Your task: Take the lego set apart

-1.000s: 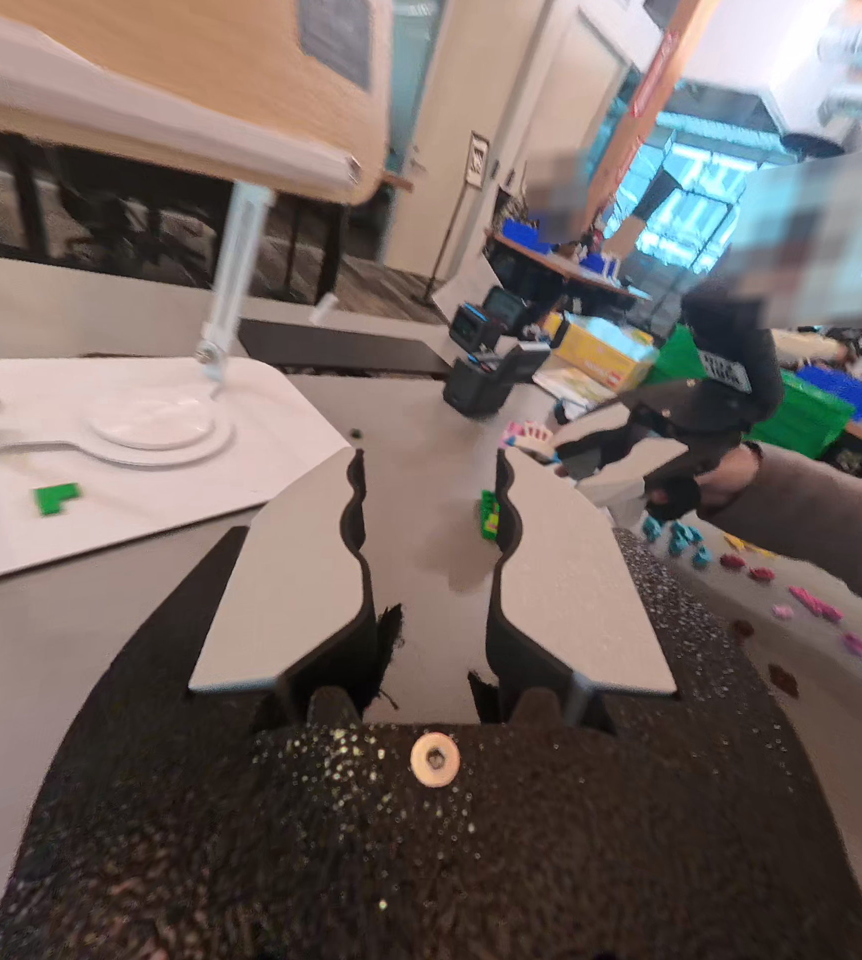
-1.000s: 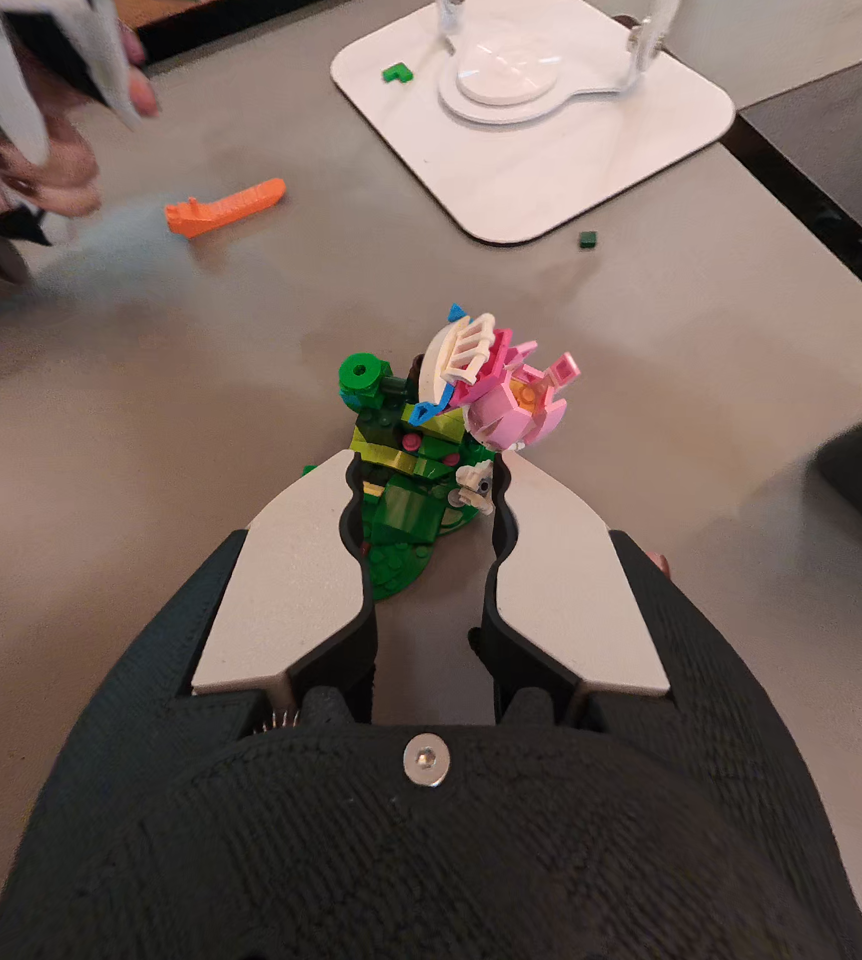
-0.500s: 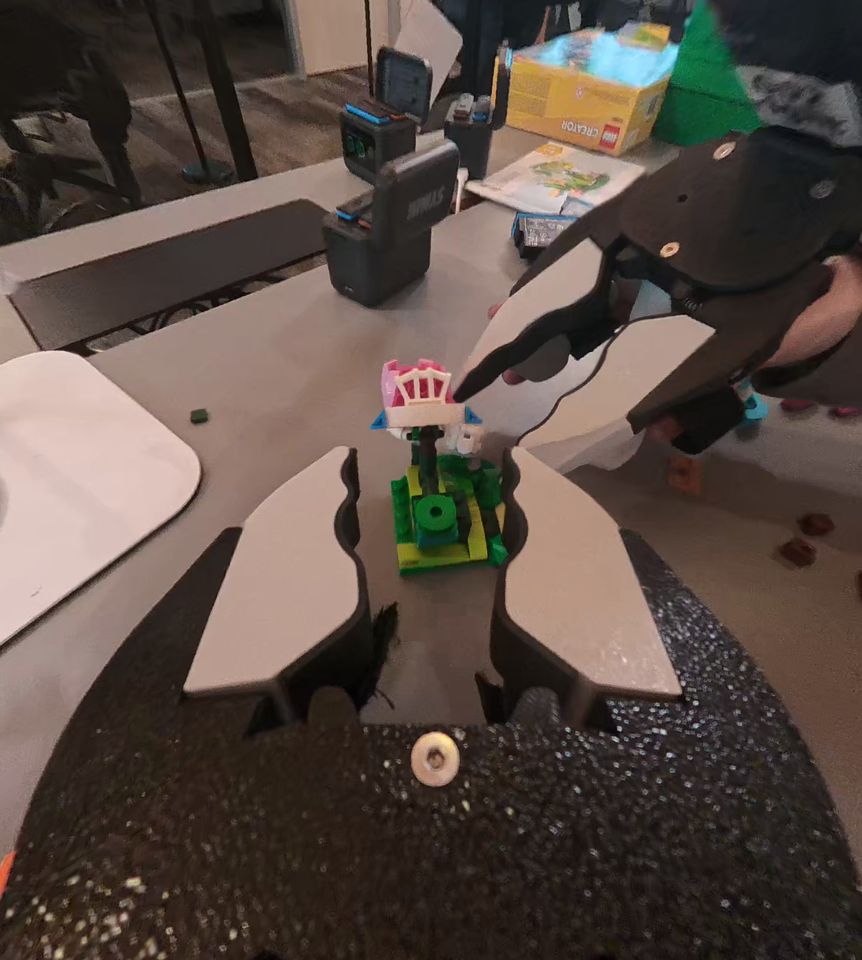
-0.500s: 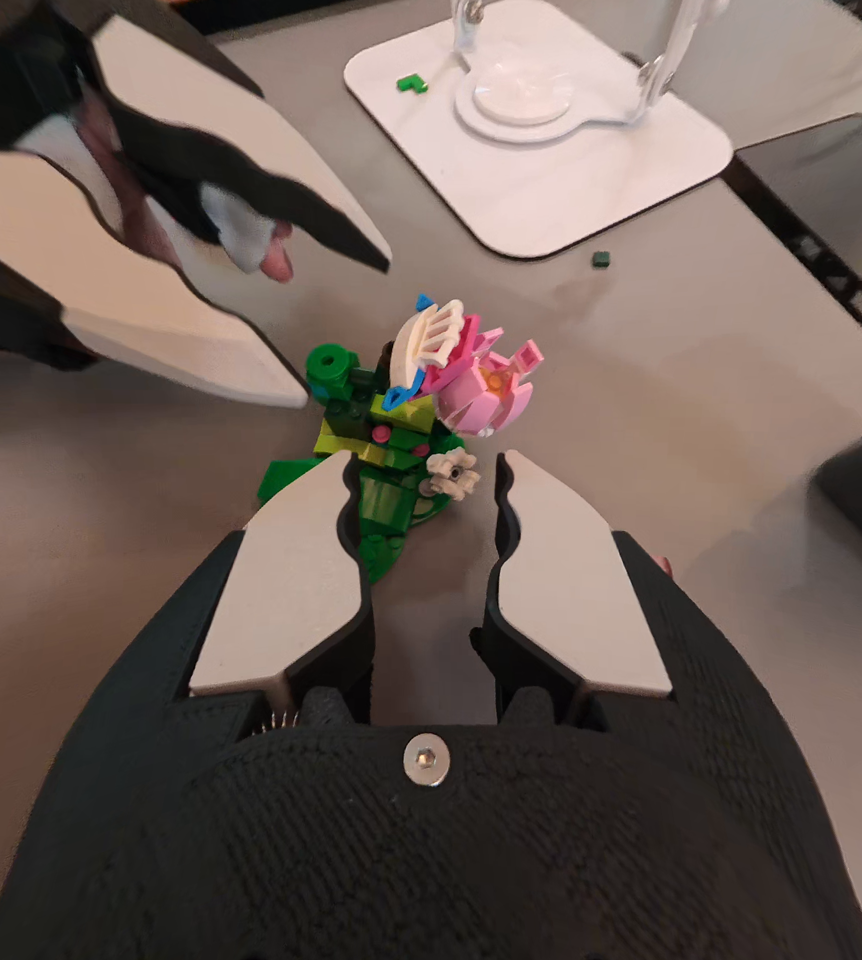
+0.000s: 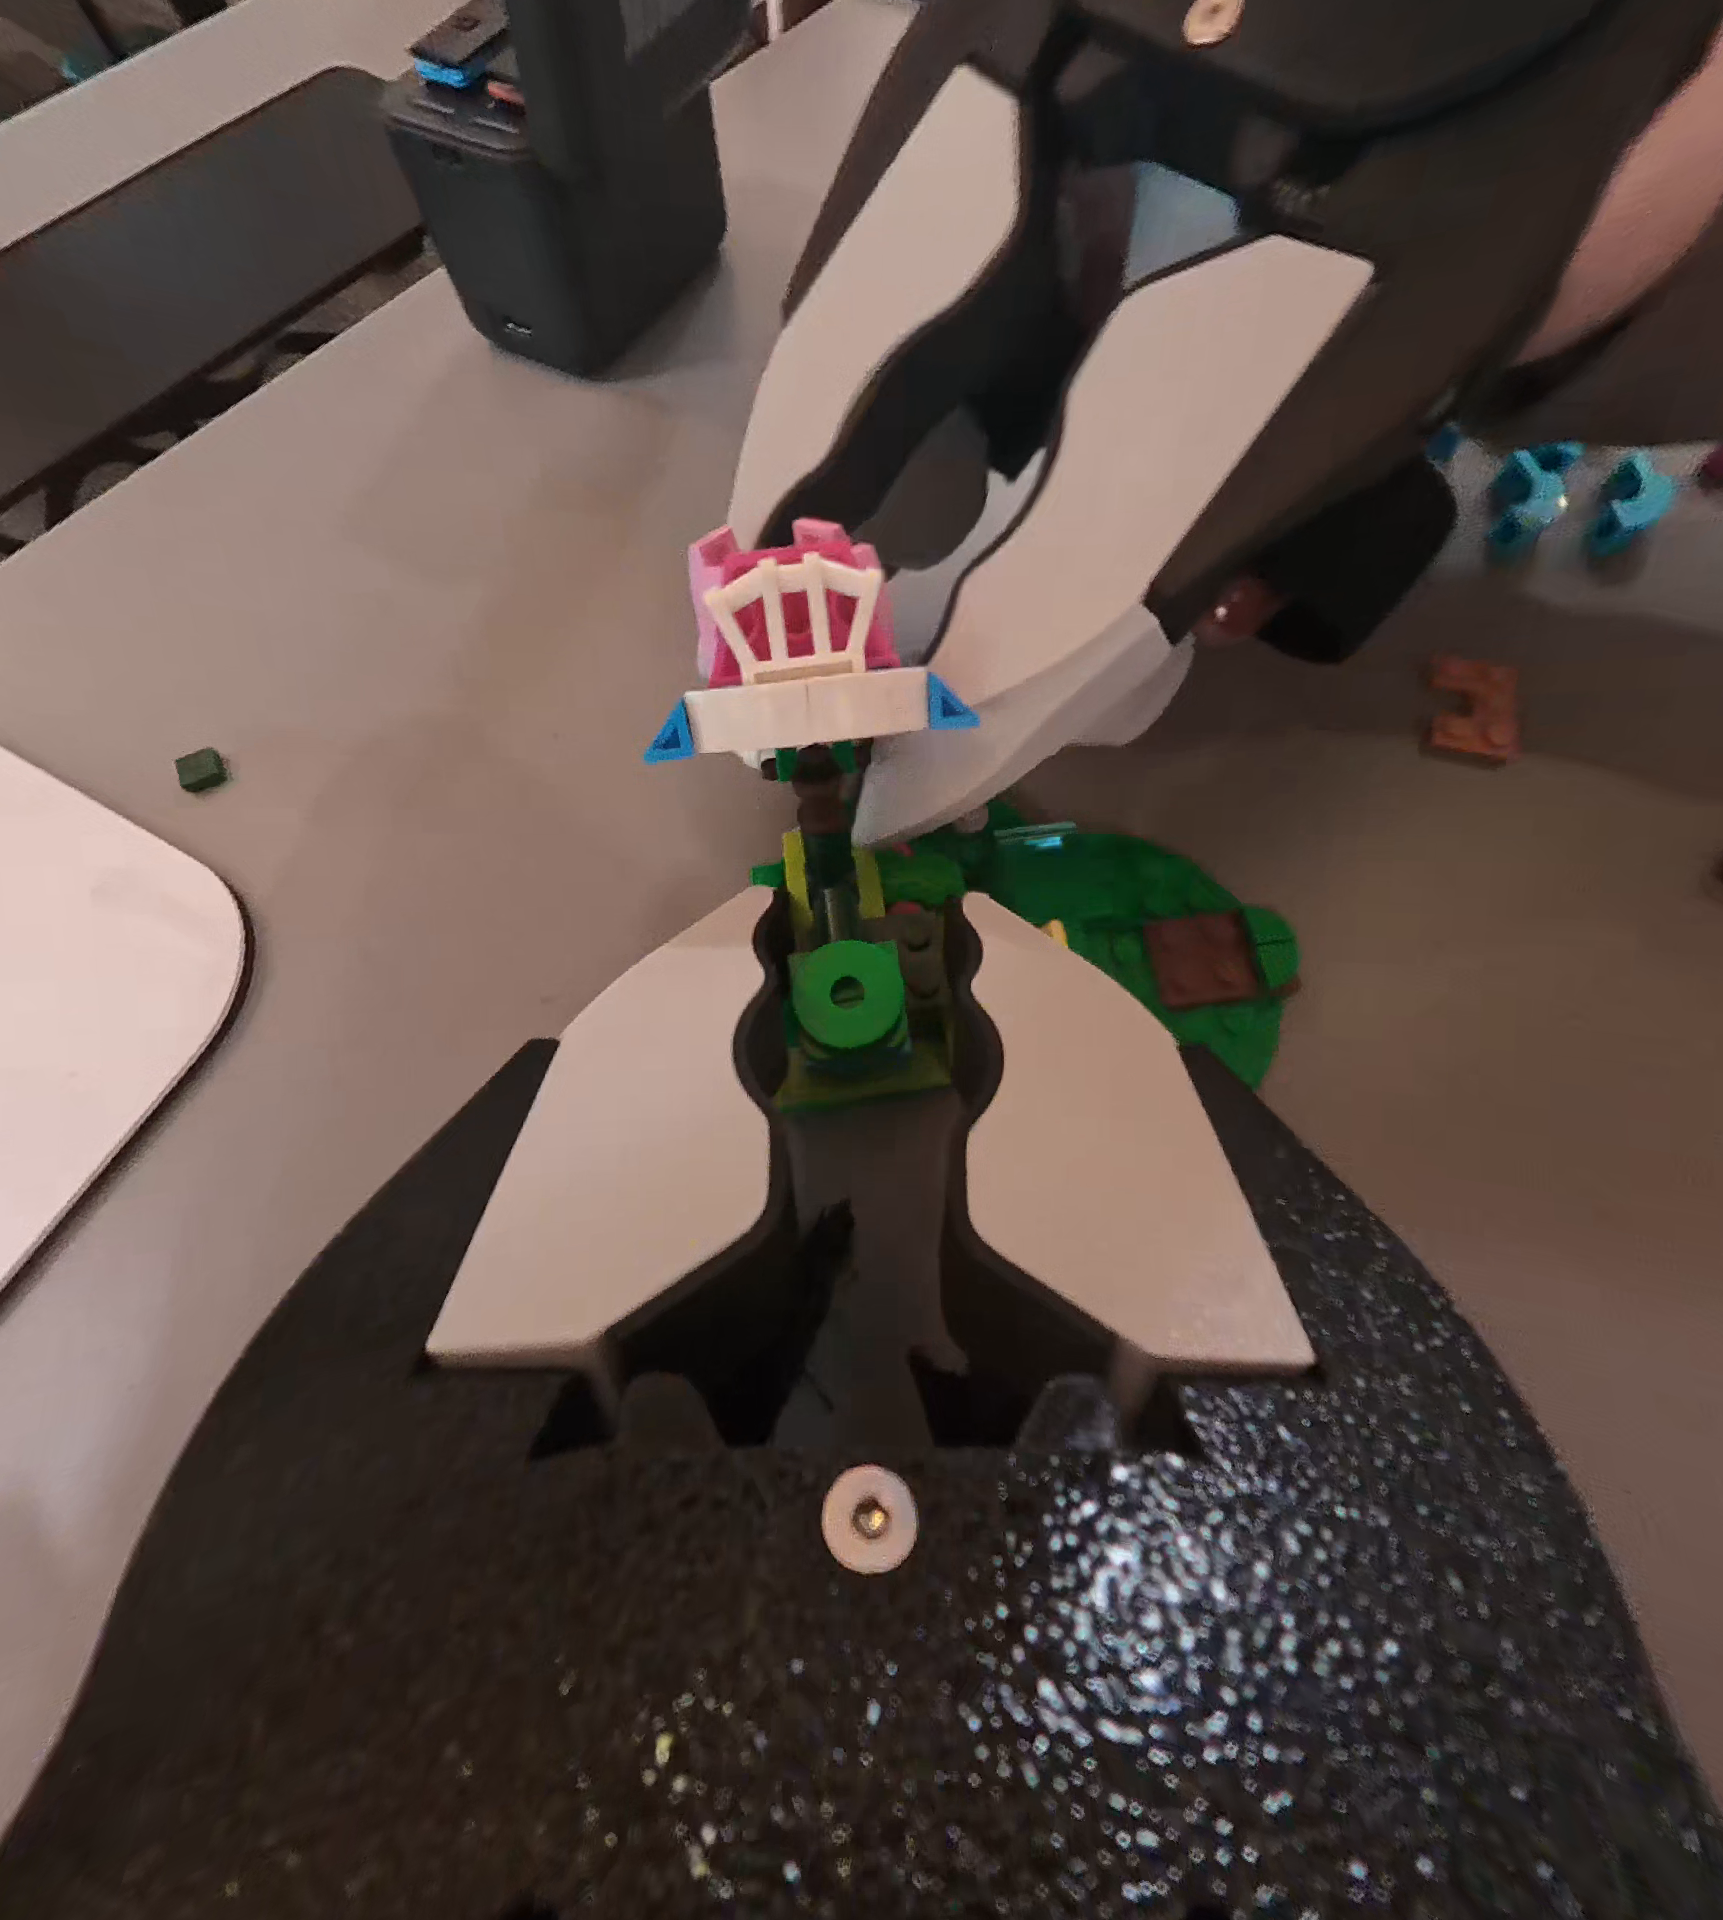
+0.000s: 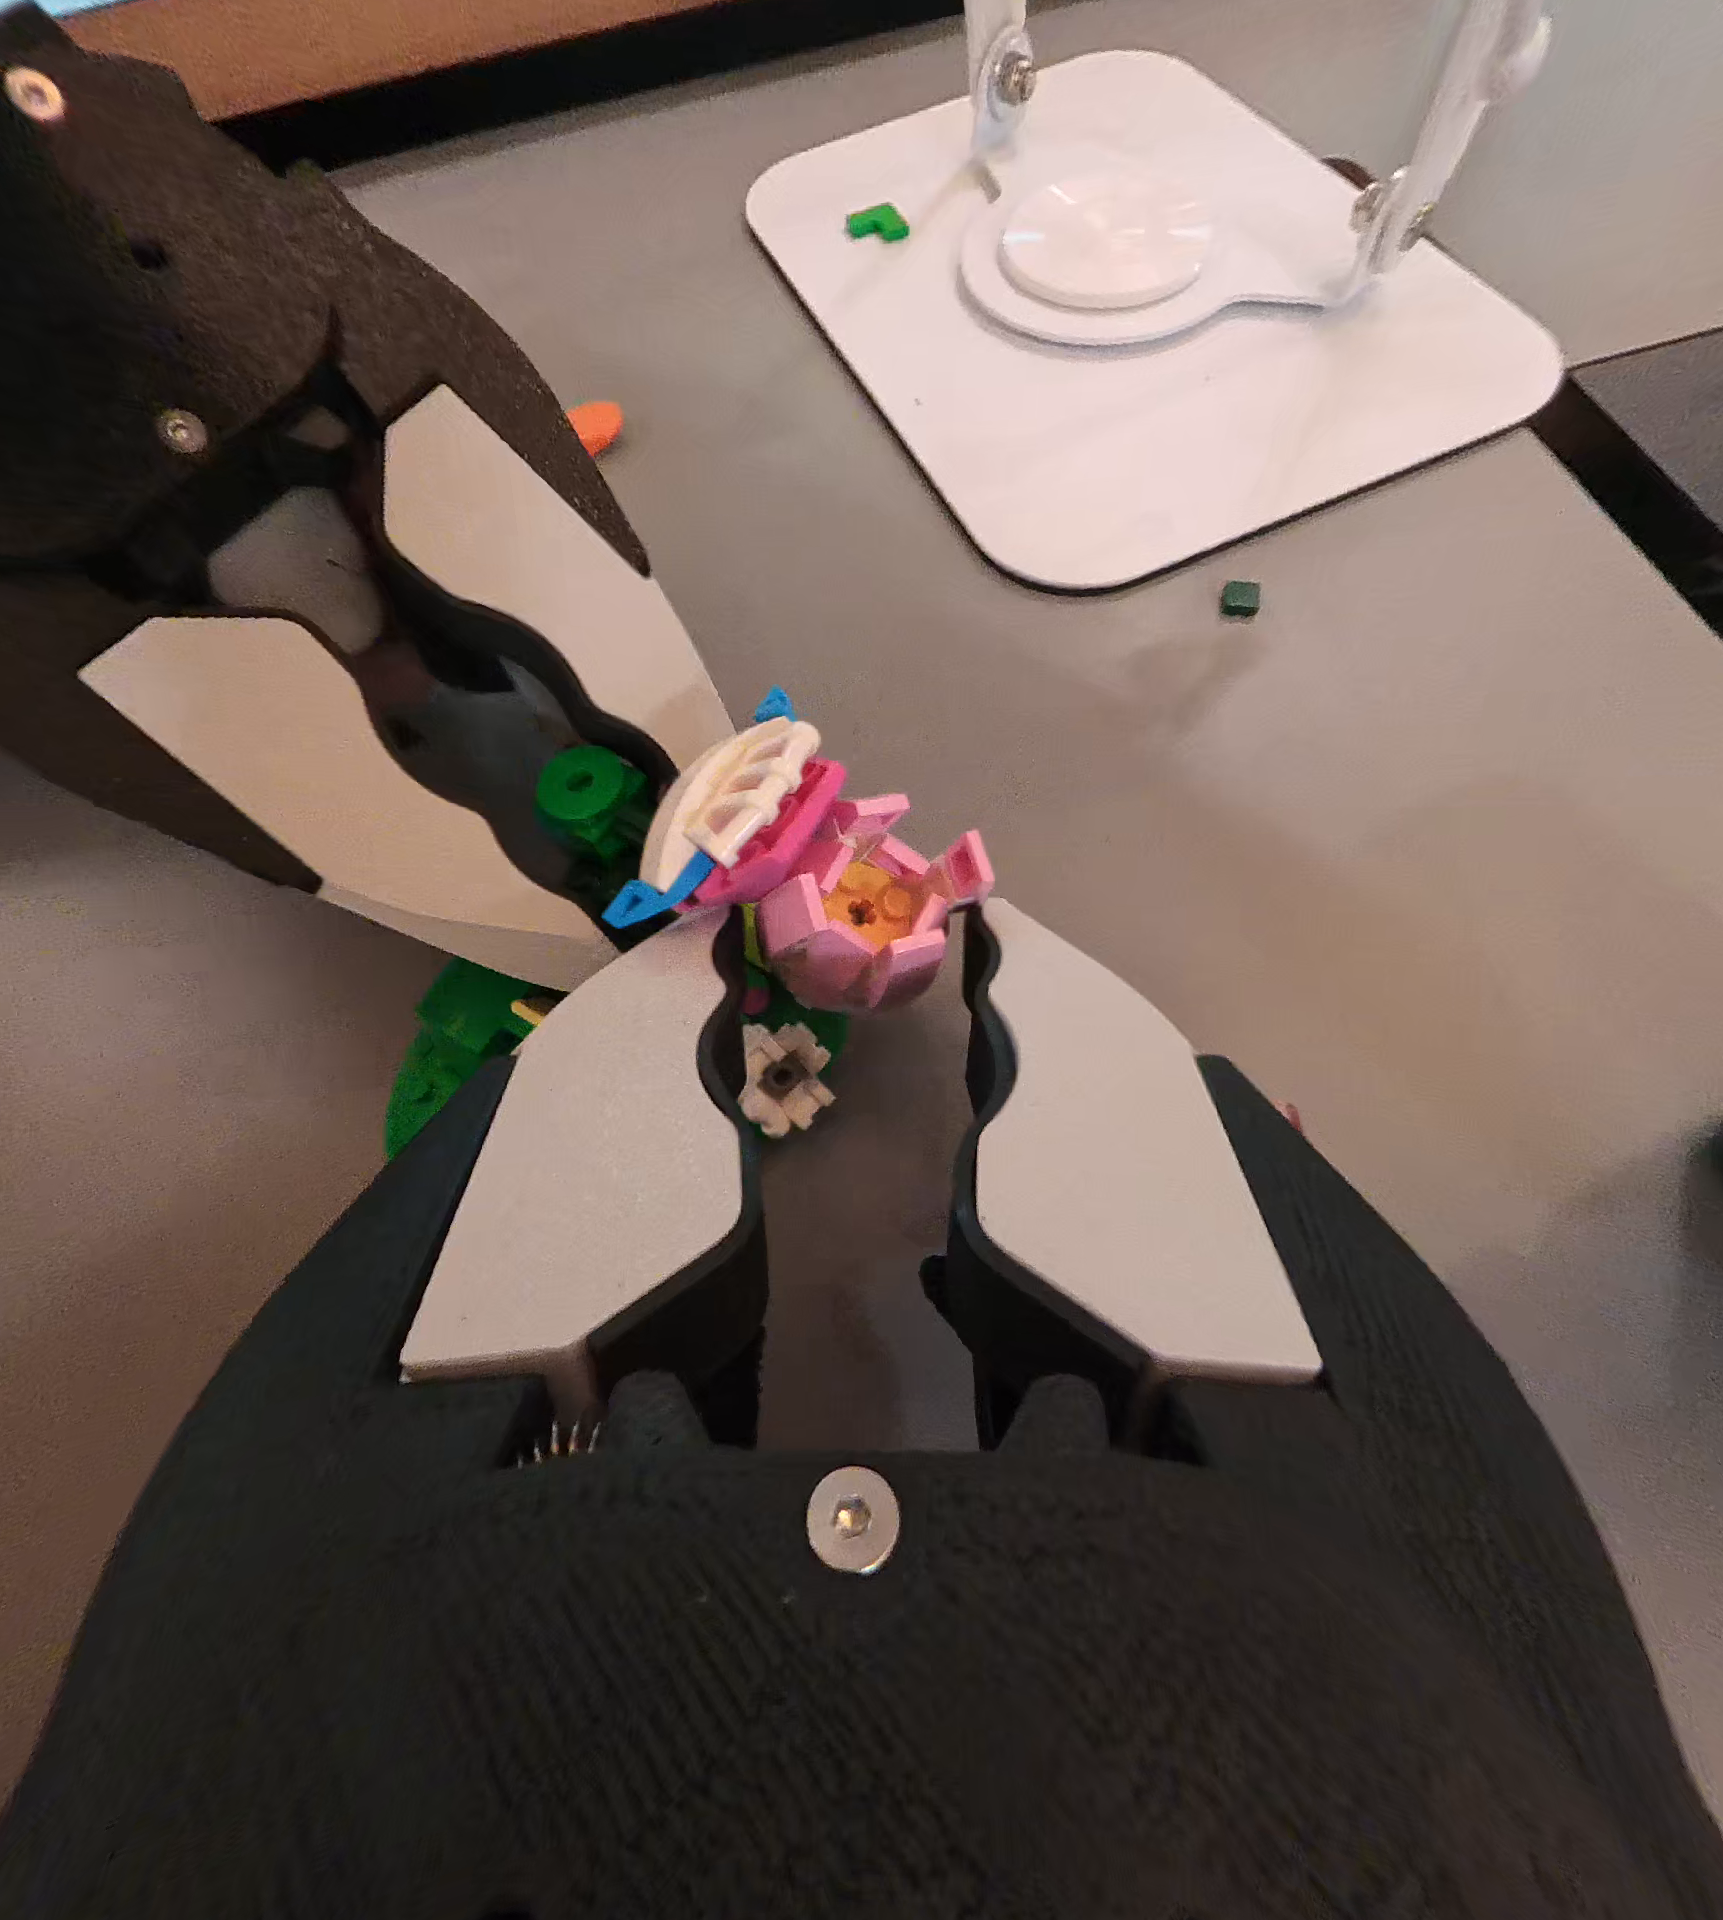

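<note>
1. Fingers of the left gripper (image 5: 862, 1023) are drawn in narrow around the green base block (image 5: 844, 1013) of the lego set (image 6: 784, 883), seemingly pinching it.
2. Fingers of the right gripper (image 6: 846, 925) stand moderately apart on either side of the pink flower head (image 6: 862, 925); whether the pads already press it cannot be told.
3. That lego set stands near the middle of the grey counter (image 6: 1252, 831), between the two grippers, its round green plate (image 5: 1179, 966) resting on the surface.
4. Scattered loose bricks (image 5: 1470, 707) lie toward the counter's right side, and a white stand base (image 6: 1148, 364) sits at the far edge.
5. Risks, as I judge them: the flower sits on a thin stem (image 5: 826, 821), so a crooked pull could snap it elsewhere or fling small parts.
6. If the left hold is shallow, the whole model may lift instead of separating.
</note>
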`<state>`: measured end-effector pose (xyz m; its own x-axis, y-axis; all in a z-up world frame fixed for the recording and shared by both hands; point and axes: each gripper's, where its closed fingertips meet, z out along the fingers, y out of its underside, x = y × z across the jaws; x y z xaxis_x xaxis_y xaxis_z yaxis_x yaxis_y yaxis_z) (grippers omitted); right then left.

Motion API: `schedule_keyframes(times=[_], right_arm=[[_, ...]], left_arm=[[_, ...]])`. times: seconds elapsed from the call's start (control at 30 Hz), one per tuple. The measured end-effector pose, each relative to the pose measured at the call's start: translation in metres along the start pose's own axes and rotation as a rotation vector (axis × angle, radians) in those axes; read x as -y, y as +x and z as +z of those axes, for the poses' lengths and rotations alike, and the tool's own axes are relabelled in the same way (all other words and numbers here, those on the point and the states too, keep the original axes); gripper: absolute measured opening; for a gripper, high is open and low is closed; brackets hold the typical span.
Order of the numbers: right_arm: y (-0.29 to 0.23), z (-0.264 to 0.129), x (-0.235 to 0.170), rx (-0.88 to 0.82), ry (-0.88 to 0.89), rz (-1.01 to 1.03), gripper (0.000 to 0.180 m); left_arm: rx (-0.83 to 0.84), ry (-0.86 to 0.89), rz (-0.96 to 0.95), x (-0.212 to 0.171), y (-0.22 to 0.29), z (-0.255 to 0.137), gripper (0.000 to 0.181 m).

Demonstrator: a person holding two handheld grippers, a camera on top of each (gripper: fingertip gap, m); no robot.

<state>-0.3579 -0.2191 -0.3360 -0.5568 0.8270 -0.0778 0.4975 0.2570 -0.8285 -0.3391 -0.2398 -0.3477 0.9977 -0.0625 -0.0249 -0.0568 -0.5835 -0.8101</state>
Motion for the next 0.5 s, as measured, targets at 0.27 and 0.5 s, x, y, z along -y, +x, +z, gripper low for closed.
schedule_keyframes(times=[0.27, 0.5], right_arm=[[-0.003, -0.001, -0.002, -0.016, -0.003, -0.069, 0.032], [0.013, -0.009, 0.009, -0.049, 0.13, 0.26, 0.031]], left_arm=[[-0.058, 0.0, 0.033, -0.001, 0.002, -0.002, 0.027], [-0.04, 0.0, 0.026, -0.002, -0.001, -0.002, 0.027]])
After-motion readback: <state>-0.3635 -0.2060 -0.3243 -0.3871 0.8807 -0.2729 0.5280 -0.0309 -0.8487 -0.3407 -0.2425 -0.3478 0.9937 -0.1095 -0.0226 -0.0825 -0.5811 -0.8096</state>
